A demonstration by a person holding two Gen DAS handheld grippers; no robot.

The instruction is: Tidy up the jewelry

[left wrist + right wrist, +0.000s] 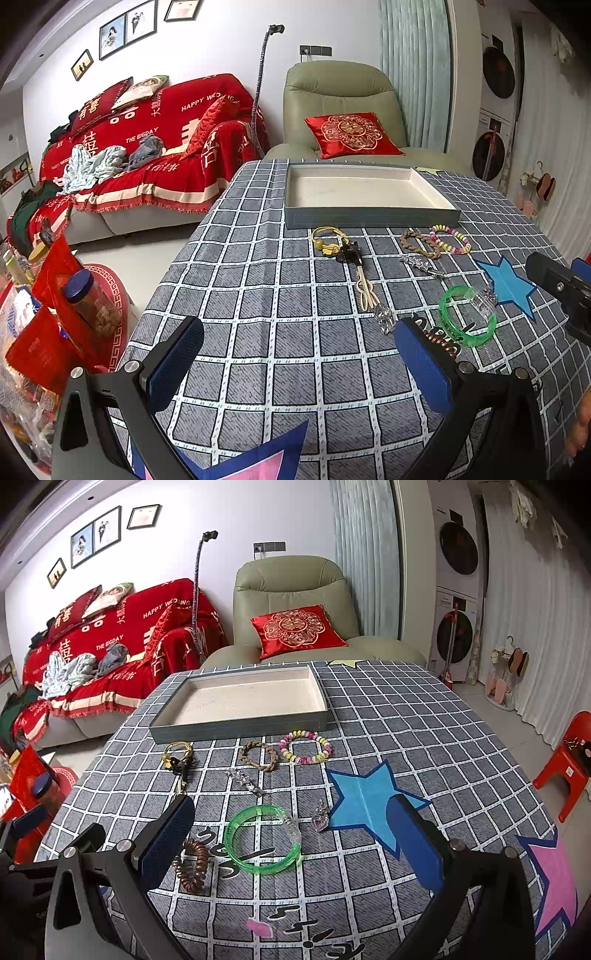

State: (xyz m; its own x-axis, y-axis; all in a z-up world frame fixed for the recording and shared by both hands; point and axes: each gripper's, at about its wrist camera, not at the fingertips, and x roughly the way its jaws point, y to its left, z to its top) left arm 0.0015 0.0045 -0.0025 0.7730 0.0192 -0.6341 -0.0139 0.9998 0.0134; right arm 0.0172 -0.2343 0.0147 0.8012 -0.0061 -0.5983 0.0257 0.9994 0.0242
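Both grippers are held above the checked tablecloth (406,716) with fingers spread wide and nothing gripped: the left gripper (299,354), the right gripper (291,834). The jewelry lies loose on the cloth, the green bangle (263,840) between the right fingers. The tray (240,723) stands beyond, unfilled.

Bracelets (305,746) lie on the table (424,731) before the tray (240,725).
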